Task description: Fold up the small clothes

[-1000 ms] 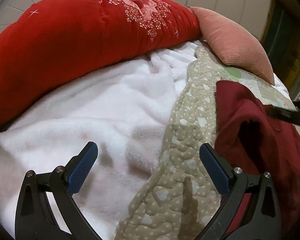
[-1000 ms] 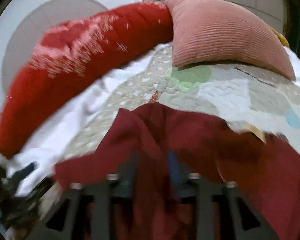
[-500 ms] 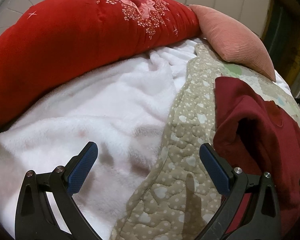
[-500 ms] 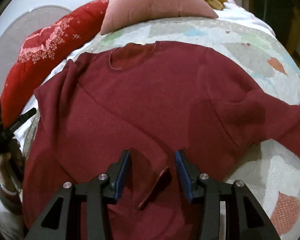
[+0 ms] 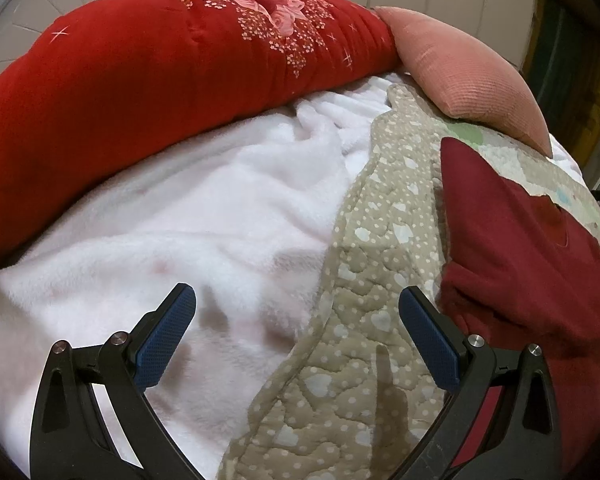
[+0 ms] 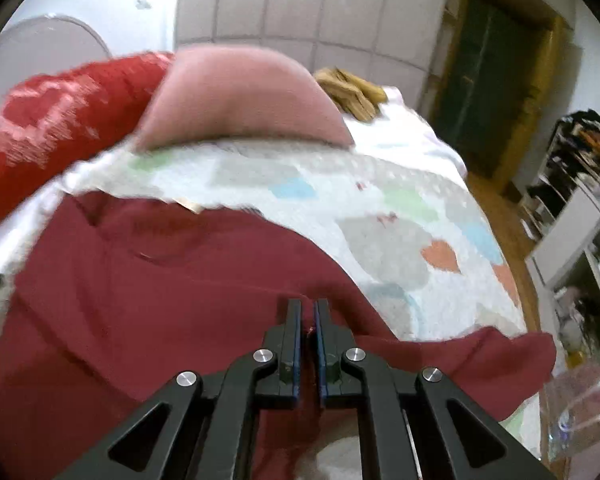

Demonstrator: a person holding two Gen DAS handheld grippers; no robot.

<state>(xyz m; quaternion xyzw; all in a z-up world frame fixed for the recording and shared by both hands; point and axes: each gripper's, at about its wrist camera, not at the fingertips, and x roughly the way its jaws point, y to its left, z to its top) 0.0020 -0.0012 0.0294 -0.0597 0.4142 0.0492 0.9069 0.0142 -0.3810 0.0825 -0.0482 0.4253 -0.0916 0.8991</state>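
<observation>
Right wrist view: the right gripper [image 6: 308, 312] has its two black jaws, lined with blue pads [image 6: 297, 344], drawn almost together; they have just been closing. A thin fold of the dark red long-sleeved knit sweater [image 6: 172, 300] sits pinched in the narrow slot between the pads, with a small red thread showing there. The sweater lies spread over the pale patchwork quilt with pastel patches [image 6: 420, 232], one sleeve running off toward the right edge. This picture is motion-blurred, so the neckline and its tag are hard to make out. The ribbed salmon-pink cushion [image 6: 240, 96] rests at the head of the quilt, with the bright red floral padded quilt roll [image 6: 60, 112] beside it on the left. A yellowish object behind the cushion is too blurred to identify. The shelving at far right is cut off by the lens edge.

Left wrist view: the left gripper [image 5: 296, 320] hangs with its jaws wide apart and nothing between them, above the beige heart-print quilted cover [image 5: 360, 320] and the white fleece blanket [image 5: 188, 216]. Only the sweater's left part shows here, at the right margin, just beside the right-hand finger; the rest is out of frame
</observation>
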